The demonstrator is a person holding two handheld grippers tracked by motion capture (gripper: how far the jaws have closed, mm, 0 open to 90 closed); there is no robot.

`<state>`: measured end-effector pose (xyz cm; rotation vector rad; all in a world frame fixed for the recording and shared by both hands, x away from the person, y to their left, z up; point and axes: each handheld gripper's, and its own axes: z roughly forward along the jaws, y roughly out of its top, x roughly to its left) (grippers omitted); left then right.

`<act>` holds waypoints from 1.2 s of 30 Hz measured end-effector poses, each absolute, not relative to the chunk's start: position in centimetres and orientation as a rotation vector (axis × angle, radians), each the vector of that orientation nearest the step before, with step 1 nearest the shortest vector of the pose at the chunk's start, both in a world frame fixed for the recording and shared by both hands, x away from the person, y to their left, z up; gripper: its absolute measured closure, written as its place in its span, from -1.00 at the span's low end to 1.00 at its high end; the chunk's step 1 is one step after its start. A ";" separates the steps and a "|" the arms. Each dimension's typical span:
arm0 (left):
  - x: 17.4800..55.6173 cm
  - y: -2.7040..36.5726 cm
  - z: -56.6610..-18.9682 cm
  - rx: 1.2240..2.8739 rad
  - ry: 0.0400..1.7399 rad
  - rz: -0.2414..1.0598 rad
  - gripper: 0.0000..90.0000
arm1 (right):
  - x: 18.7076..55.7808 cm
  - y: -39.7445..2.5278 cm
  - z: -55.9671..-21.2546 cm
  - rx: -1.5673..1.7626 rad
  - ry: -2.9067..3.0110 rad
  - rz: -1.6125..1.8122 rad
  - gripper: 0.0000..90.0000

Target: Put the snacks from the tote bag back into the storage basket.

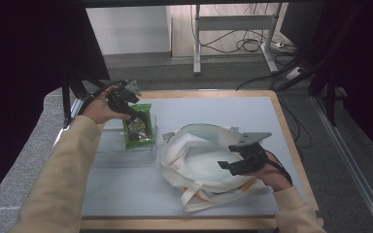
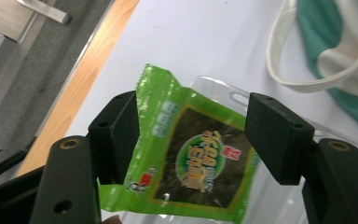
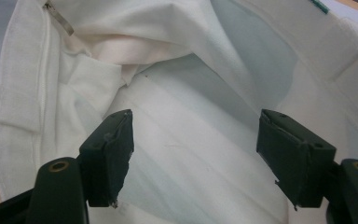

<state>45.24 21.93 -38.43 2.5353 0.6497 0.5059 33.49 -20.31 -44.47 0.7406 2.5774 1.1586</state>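
A green snack packet (image 1: 139, 127) with a dark window lies in a clear plastic tray (image 1: 126, 154) at the table's left. My left gripper (image 1: 134, 113) hovers just over the packet's far end. In the left gripper view it (image 2: 193, 135) stands open, its jaws astride the packet (image 2: 191, 158), the left jaw at the packet's edge. A white cloth tote bag (image 1: 199, 158) lies rumpled right of the tray, mouth facing the far side. My right gripper (image 1: 229, 157) hangs over the bag, open (image 3: 196, 154), with only white bag fabric (image 3: 186, 116) beneath its jaws.
A grey mat (image 1: 223, 109) covers the table, which has a wooden rim (image 1: 291, 141). The bag's handles (image 1: 194, 196) trail toward the near edge. Beyond the table are a desk frame (image 1: 196, 43) and floor cables (image 1: 252, 46); dark curtains hang on both sides.
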 end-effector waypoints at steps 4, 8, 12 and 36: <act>44.2 22.1 -38.4 2.498 0.678 0.470 -0.23 | 33.5 -20.3 -44.3 0.733 2.576 1.173 -0.39; 42.8 22.1 -38.4 2.477 0.712 0.465 -0.21 | 33.6 -20.4 -44.1 0.727 2.566 1.189 -0.40; 40.9 22.0 -38.4 2.447 0.744 0.435 -0.21 | 33.5 -20.3 -43.8 0.722 2.558 1.201 -0.40; 32.0 21.4 -41.9 2.355 0.752 0.352 -0.24 | 33.2 -20.4 -43.2 0.719 2.542 1.219 -0.41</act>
